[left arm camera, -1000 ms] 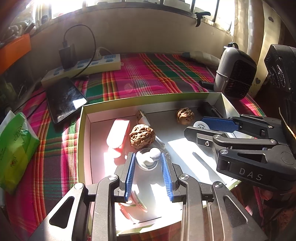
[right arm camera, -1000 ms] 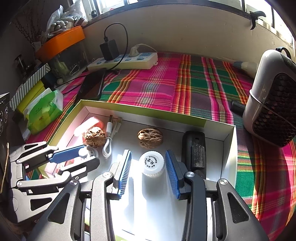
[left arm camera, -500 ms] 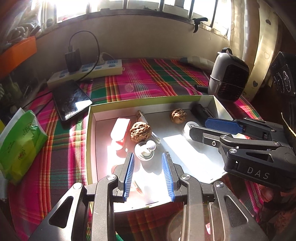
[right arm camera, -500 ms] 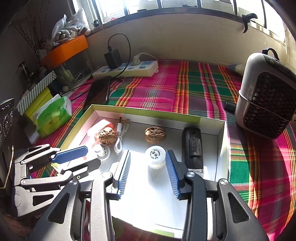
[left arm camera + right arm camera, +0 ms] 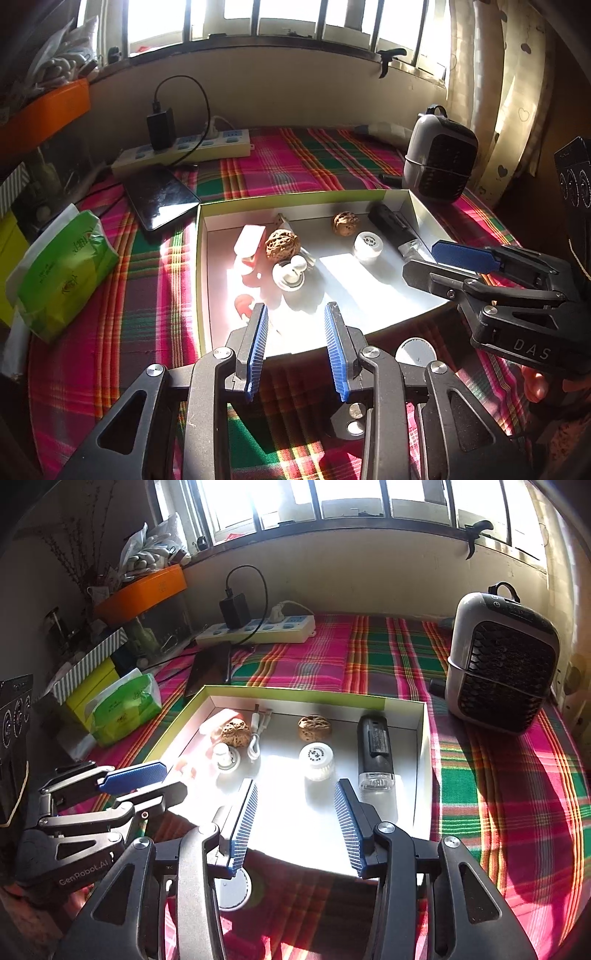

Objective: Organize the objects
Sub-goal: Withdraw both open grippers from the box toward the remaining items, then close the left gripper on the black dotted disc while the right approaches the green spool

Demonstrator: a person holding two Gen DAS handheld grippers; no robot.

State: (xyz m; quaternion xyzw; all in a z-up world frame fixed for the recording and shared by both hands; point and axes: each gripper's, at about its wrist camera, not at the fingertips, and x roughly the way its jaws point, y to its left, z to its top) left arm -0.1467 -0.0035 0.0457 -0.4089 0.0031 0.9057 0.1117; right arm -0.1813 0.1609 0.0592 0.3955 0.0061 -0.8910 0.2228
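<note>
**Both jaws empty at the near edge of the box**

A sunlit window ledge runs behind a surface (image 5: 295,162) covered in pink-and-green plaid cloth, where a shallow white box (image 5: 424,760) with a yellow-green rim holds the gathered things.

The right gripper (image 5: 295,823) has its jaws opening, with nothing between them but the bright box floor. Straight ahead of them, a little way up the box, stands the white round bottle (image 5: 316,760), cap upward. Just to its right lies the black device (image 5: 375,753), its long axis running from near edge to far wall, clear end toward the jaws. Beyond the bottle sits a walnut (image 5: 314,728).

The left gripper (image 5: 297,347) is parted too and holds nothing. Ahead of it stands a small white knobbed piece (image 5: 291,275), with a larger walnut (image 5: 282,245), a coiled white cable (image 5: 258,734) and a pale pink block (image 5: 250,240) behind it.

By my reading each arm is nearer its own half of the box. Outside the box, on the cloth just under the grippers, lies a white round disc (image 5: 415,350), which may be the next thing to put away; the right gripper looks the nearer to it.
</note>
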